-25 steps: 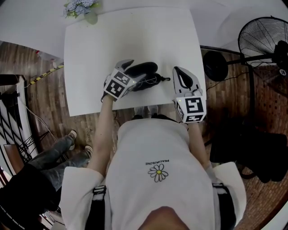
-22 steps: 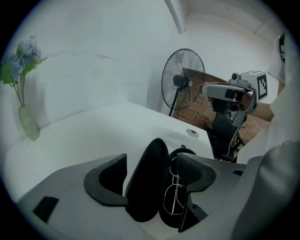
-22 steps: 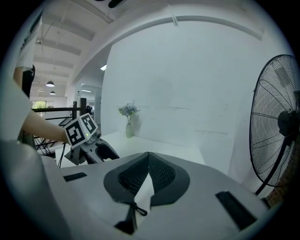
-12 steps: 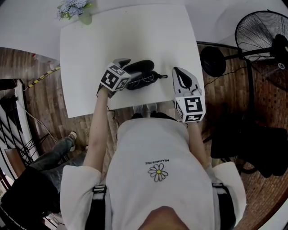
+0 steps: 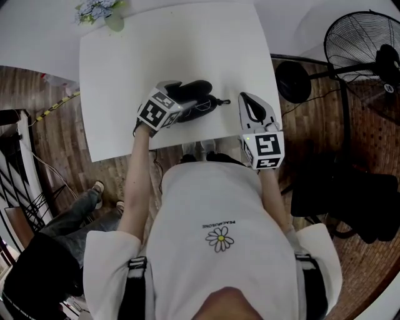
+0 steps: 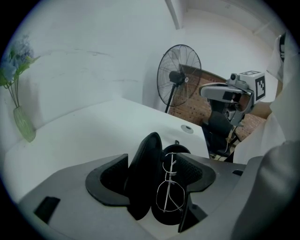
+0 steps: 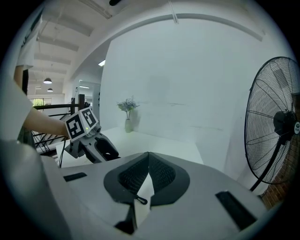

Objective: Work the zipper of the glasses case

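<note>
A black glasses case [image 5: 204, 89] lies open near the front edge of the white table [image 5: 175, 50]. Its lid [image 6: 144, 173] stands up and wire-framed glasses [image 6: 168, 193] rest in the lower half. My left gripper [image 5: 184, 97] reaches over the case's left end, and its jaws [image 6: 154, 161] are closed on the case, one pad against the lid and one against the base. The zipper pull [image 5: 222, 101] sticks out to the right. My right gripper [image 5: 245, 98] hovers to the right of the pull, apart from it. Its pads [image 7: 149, 171] are pressed together.
A vase of flowers [image 5: 103, 14] stands at the table's far left corner. A standing fan [image 5: 362, 44] is on the floor to the right. Another person's legs [image 5: 81, 212] show at the lower left. The table's front edge runs just below both grippers.
The left gripper has tipped slightly while still holding the case. The right gripper has stayed where it was. The head camera has shifted a little.
</note>
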The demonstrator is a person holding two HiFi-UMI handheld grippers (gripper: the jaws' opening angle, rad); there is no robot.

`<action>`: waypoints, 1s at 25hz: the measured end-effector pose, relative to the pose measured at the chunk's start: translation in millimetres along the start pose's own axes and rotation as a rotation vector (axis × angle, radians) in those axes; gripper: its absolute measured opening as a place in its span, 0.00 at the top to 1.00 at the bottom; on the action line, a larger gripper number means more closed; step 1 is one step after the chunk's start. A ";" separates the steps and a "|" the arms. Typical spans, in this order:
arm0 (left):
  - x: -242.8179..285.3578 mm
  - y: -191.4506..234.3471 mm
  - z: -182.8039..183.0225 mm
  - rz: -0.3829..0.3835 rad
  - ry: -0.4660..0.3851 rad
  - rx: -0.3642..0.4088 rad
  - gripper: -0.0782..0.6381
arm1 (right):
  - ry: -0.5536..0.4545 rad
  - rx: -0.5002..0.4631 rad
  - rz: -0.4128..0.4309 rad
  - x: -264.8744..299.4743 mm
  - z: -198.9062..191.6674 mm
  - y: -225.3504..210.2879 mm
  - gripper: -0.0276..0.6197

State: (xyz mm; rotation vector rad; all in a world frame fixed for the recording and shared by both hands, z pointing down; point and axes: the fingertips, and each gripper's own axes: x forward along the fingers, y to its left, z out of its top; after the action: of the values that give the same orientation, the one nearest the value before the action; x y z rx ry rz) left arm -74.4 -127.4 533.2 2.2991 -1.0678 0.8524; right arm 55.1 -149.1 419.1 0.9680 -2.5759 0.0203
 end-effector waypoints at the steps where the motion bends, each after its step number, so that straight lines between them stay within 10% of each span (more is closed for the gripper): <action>1: -2.2 -3.2 1.3 0.006 -0.004 0.015 0.45 | 0.002 -0.001 0.004 0.5 -0.6 1.1 0.95; 13: -22.8 -84.6 1.2 -0.007 0.004 0.166 0.45 | 0.013 -0.040 0.071 4.5 -3.6 15.2 0.95; 25: -6.4 -118.5 -30.9 -0.095 0.082 0.141 0.45 | 0.151 -0.101 0.287 50.3 -44.3 75.0 0.95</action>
State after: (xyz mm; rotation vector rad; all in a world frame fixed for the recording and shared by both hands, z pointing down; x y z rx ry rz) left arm 5.9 -34.7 533.0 2.3863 -0.8815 1.0033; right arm -11.7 -117.3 487.2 0.5333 -2.5257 0.0398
